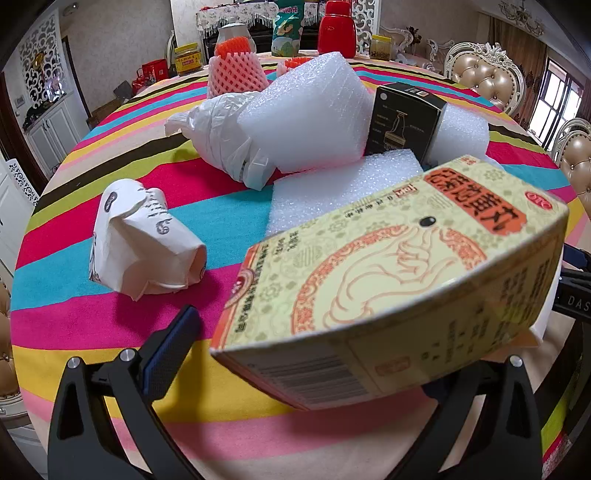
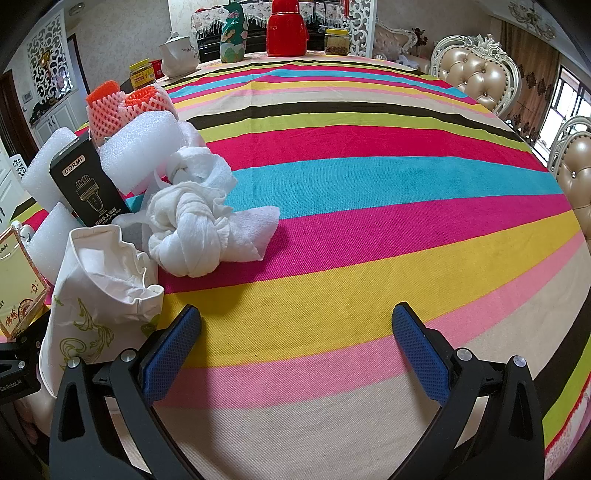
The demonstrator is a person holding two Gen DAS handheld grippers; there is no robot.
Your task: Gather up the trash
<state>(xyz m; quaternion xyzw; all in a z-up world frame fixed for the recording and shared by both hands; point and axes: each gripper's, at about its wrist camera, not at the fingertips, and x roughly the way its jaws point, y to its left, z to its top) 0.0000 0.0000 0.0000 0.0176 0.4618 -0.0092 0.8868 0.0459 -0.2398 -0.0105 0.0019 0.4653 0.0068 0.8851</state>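
In the left wrist view a yellow medicine box [image 1: 399, 280] lies tilted right in front of my left gripper [image 1: 295, 332]. The left finger [image 1: 173, 339] stands clear of the box, and the box hides the right finger. The box also shows at the left edge of the right wrist view [image 2: 18, 288]. A crumpled paper cup [image 1: 144, 243], a white plastic bag [image 1: 221, 129], white foam blocks [image 1: 314, 110] and a black box [image 1: 402, 122] lie beyond. My right gripper [image 2: 295, 343] is open and empty above the striped tablecloth [image 2: 369, 221], with a crushed paper cup [image 2: 103, 288] and knotted white tissue [image 2: 199, 225] at its left.
Pink foam fruit nets [image 1: 236, 70] stand behind the foam. A red thermos [image 2: 286, 29], a green bag [image 2: 232, 33] and jars [image 2: 336, 40] stand at the table's far edge. Padded chairs [image 2: 476, 77] line the right side.
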